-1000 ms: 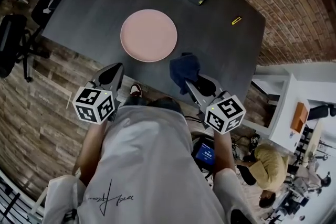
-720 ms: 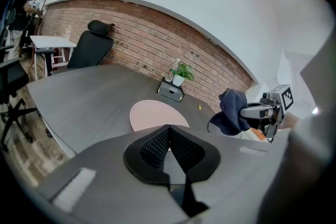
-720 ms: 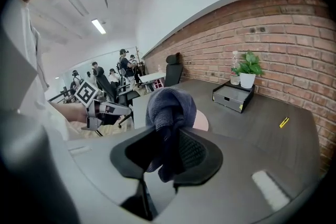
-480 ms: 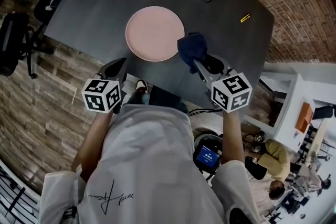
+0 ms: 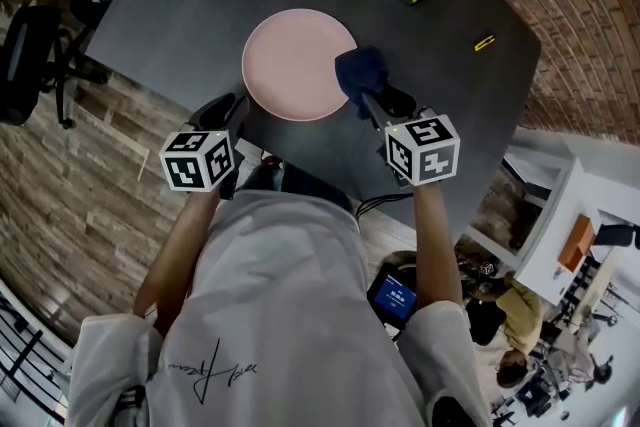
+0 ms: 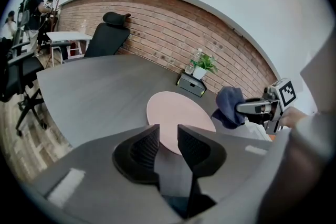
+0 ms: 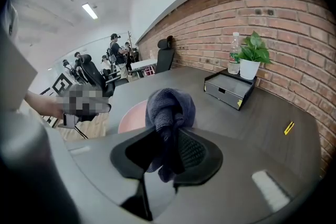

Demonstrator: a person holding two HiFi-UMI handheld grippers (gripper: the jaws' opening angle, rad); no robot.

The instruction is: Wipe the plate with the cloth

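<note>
A dark grey table (image 5: 200,5) stood on a wood-plank floor (image 5: 90,175) beside a red brick wall (image 7: 273,13). A black office chair (image 6: 107,35) sat at its far end. Strip lights (image 7: 89,10) glowed overhead.

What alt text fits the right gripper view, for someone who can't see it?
The right gripper is shut on a bunched dark blue cloth over a dark grey table. A pink plate shows partly behind the cloth, with a potted plant and brick wall at the far right.
</note>
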